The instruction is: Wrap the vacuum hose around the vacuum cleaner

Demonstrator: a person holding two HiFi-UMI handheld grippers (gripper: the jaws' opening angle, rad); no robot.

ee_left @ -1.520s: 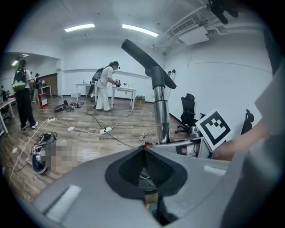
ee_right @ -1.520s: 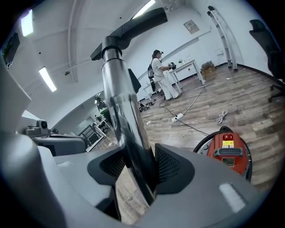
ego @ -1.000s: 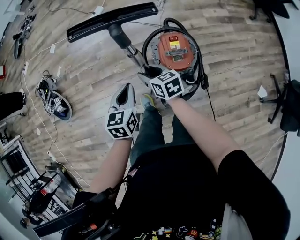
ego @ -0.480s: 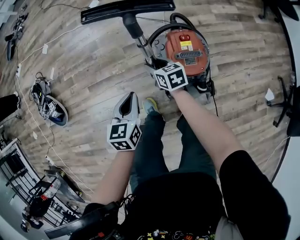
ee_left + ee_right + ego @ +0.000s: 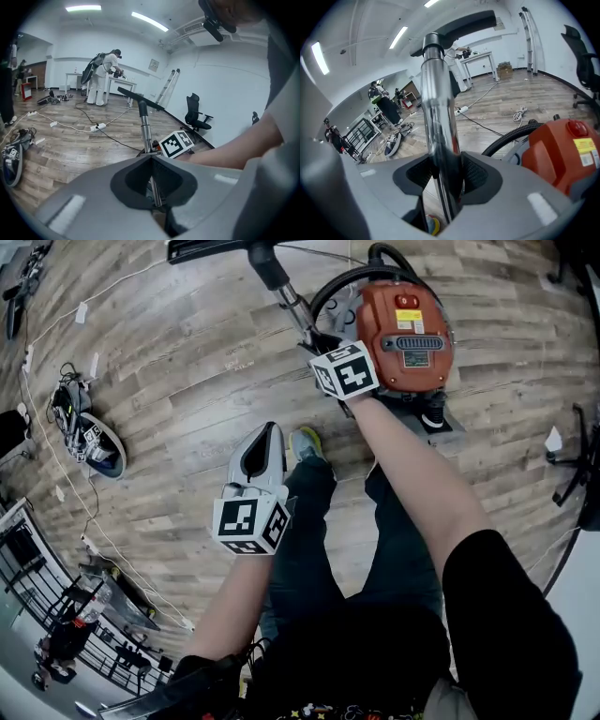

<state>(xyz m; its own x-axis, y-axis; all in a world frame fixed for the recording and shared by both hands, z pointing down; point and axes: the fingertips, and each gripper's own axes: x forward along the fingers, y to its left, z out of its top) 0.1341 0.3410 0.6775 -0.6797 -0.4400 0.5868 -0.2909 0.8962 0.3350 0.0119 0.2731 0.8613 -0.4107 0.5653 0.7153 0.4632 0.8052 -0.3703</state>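
Can't get the whole floor nozzle [image 5: 211, 247] in the head view, chopped off by the top edge. Same deal with the top of the vacuum hose [image 5: 336, 281] loop, then lost behind the vacuum cleaner [image 5: 405, 324]. Can't read the 2 labels on it, way too small. Only catching half a shoe [image 5: 305, 441] past the left gripper [image 5: 270, 429]. Over in the right gripper view, barely seeing the person at the table behind the metal wand [image 5: 438, 117], and can't make out the tiny folks far back.

We see bright, even light from ceiling strips [image 5: 83, 8], glare streaking the metal tube [image 5: 438, 117], strong fisheye bending, dark rounded corners and soft nearest surfaces.
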